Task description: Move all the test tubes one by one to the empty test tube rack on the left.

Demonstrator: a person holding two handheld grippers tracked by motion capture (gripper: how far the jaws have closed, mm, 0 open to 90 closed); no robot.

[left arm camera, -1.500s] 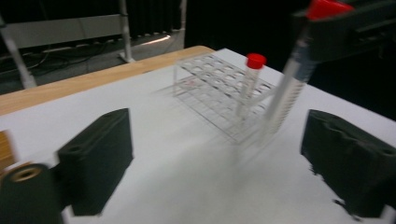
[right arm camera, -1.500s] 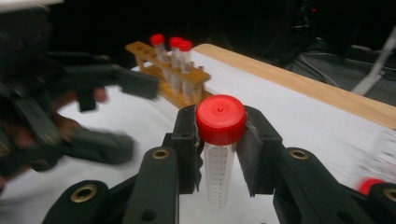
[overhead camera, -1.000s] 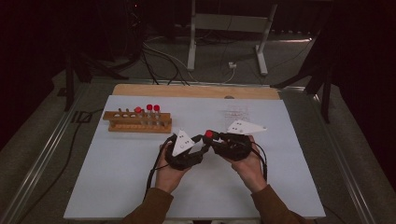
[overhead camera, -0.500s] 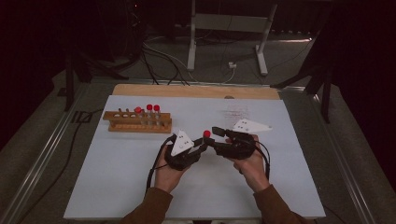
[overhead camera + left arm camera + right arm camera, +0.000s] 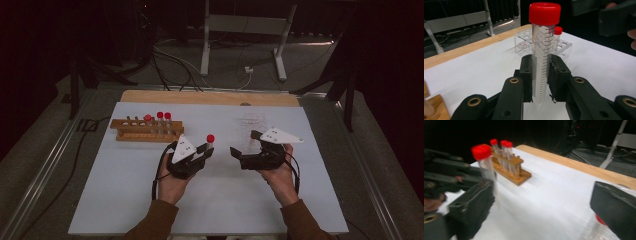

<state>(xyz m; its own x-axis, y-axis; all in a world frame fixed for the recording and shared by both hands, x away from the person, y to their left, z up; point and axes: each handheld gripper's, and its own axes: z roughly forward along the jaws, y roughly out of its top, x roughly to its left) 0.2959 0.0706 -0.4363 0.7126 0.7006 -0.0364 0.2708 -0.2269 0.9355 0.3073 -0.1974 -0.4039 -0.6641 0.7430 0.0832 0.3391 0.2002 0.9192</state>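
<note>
Wooden rack: the wooden rack (image 5: 147, 130) stands on the white table (image 5: 125, 200) well beyond and to the left of the left gripper (image 5: 207, 148), three red-capped tubes upright in it.
Clear rack: the clear rack (image 5: 255, 121) sits just beyond the right gripper (image 5: 242, 145); one capped tube stands in it in the left gripper view.
In the way: nothing lies between the two grippers, which are near each other but apart.
Left gripper: its jaws are clamped on the tube (image 5: 543, 47), pads pressing both sides of the lower half.
Right gripper: its jaws have just been opening and stand wide, nothing between them.
Tube: upright, clear, printed graduation marks, red screw cap above the jaws, pointed tip below them.
</note>
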